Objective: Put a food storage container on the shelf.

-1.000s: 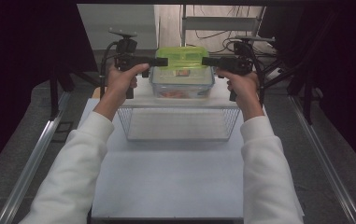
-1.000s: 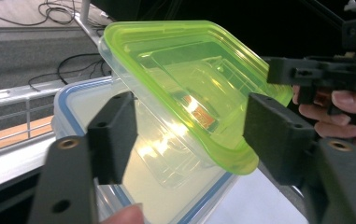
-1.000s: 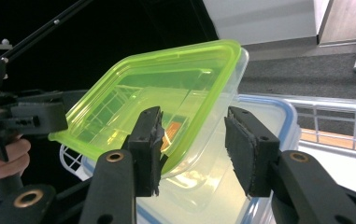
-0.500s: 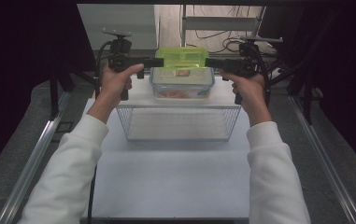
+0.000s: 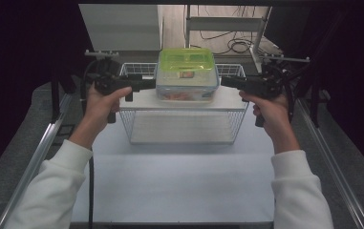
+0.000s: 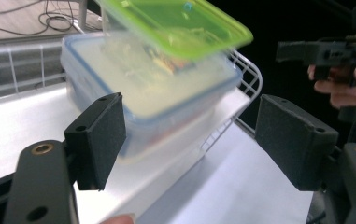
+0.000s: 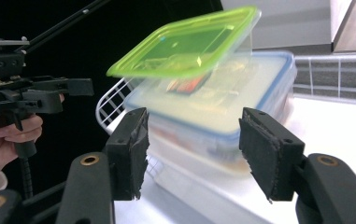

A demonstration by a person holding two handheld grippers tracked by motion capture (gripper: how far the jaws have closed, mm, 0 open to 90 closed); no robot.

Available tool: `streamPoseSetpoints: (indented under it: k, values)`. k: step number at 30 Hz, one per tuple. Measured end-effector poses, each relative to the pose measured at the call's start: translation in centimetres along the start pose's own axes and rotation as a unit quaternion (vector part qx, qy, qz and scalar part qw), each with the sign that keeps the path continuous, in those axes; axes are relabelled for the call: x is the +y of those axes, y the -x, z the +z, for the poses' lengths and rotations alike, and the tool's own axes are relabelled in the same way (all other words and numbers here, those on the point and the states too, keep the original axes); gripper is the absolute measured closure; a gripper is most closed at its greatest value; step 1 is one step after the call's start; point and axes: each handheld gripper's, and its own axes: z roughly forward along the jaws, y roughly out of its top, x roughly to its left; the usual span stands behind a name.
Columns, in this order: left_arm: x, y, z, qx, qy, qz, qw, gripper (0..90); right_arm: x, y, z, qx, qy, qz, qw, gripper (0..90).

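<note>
Stacked food containers on wire rack — both grippers clear of them

Near, centre frame: white table [image 5: 170, 181]. Mid-left, left gripper [image 5: 144, 85], jaws apart, just been opening, nothing clamped; mid-right, right gripper [image 5: 227, 82] likewise. Between them — green-lidded container [image 5: 186, 61] atop blue-rimmed container [image 5: 187, 88], on wire rack [image 5: 184, 126] shelf, upper centre.
</note>
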Motion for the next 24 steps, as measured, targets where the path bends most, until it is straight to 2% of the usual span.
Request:
streamPoseSetpoints:
  k: [2,9,16,19,22,24]
  values:
    - [-1.4,0.6,-0.6,0.004,-0.008,0.015,0.9998,24.0,-1.0,-0.2,-0.8,0.007,0.000,-0.004,1.0000,42.0]
    - [-5.5,0.6,-1.6,-0.011,-0.031,0.013,0.9994,23.6,-5.0,-0.4,-2.7,0.020,-0.020,-0.016,0.9995,40.3]
    - [-9.7,0.2,-2.3,-0.024,-0.067,0.005,0.9974,23.2,-8.7,0.5,-2.6,0.011,-0.068,-0.018,0.9975,39.3]
    - [-11.7,0.0,-2.6,-0.018,-0.080,0.006,0.9966,23.2,-10.8,1.0,-2.4,0.008,-0.087,-0.020,0.9960,38.4]
    - [-14.2,-0.1,-2.7,-0.020,-0.093,0.000,0.9955,23.2,-13.3,1.4,-2.1,0.000,-0.105,-0.025,0.9941,37.4]
    - [-16.0,-0.2,-2.7,-0.016,-0.109,0.007,0.9939,23.2,-14.9,1.5,-2.0,-0.010,-0.117,-0.034,0.9925,36.7]
